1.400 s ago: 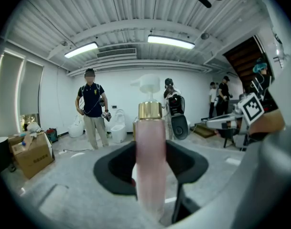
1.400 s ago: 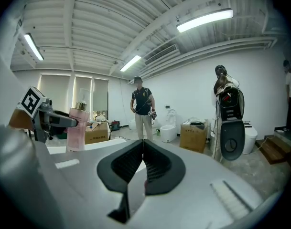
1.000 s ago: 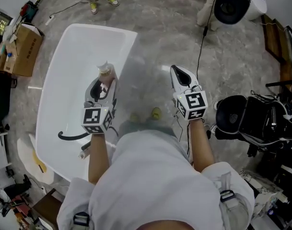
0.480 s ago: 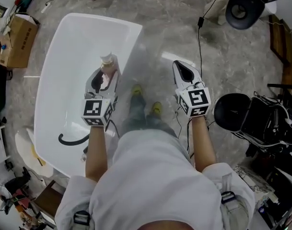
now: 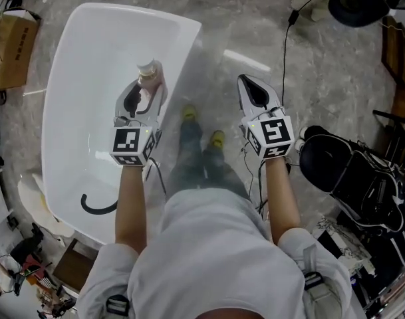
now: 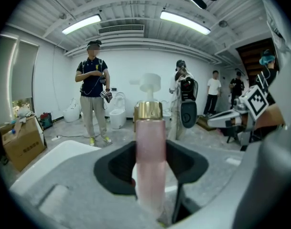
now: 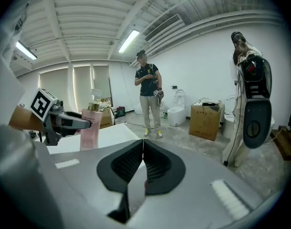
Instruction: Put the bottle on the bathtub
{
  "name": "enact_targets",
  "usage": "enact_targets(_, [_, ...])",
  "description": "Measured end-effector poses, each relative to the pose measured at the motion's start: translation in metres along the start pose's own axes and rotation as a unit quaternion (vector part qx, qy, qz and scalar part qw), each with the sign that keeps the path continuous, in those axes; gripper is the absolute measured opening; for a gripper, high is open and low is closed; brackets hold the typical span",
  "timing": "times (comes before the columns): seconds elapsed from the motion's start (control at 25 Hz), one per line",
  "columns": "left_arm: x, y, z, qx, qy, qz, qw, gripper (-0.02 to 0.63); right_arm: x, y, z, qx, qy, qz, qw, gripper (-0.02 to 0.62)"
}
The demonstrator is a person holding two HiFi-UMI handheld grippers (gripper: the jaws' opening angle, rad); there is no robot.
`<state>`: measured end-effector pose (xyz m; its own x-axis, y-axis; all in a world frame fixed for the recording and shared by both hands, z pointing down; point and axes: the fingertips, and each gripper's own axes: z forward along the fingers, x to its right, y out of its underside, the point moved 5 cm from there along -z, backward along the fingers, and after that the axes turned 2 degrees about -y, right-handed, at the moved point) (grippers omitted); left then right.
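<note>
A pink pump bottle (image 5: pixel 151 78) with a gold collar and white pump head stands upright in my left gripper (image 5: pixel 143 97), which is shut on it. The left gripper view shows the bottle (image 6: pixel 149 161) clamped between the dark pads. The bottle hangs over the white bathtub (image 5: pixel 76 58), near its right rim. From the right gripper view the bottle (image 7: pixel 90 128) and the left gripper (image 7: pixel 64 122) appear at the left. My right gripper (image 5: pixel 254 100) is held over the grey floor to the right of the tub, jaws shut with nothing between them (image 7: pixel 143 168).
A black hose (image 5: pixel 99 206) lies in the tub's near end. A person (image 6: pixel 93 97) stands ahead near cardboard boxes (image 7: pixel 207 120) and toilets (image 7: pixel 176 111). Black equipment (image 5: pixel 358 178) sits on the floor at the right, and a cable (image 5: pixel 284 52) runs across it.
The view has shifted, so the tub and both grippers sit slightly higher and further left. The left gripper keeps the bottle; the right stays shut.
</note>
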<state>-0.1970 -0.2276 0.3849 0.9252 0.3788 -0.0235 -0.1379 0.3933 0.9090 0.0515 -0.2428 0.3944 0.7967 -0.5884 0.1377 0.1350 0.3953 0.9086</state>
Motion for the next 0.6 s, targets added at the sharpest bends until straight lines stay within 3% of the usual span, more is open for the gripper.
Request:
enact_targets(0.12, [-0.015,0.003,0.004,-0.001,0.0,0.001,1.0,0.192,-0.012,0.001,0.014,-0.005,-0.003,0.003,1.0,0.003])
enact_targets(0.36, [-0.027,0.039,0.097,-0.01,0.008,-0.004,0.9999,0.192,0.04,0.043,0.076,-0.029,-0.003,0.02,0.999,0.003])
enact_targets(0.6, [-0.03,0.066,0.144,-0.014,0.013,-0.005,0.9998,0.192,0.066,0.076,0.104,-0.042,0.004,0.032,0.999,0.004])
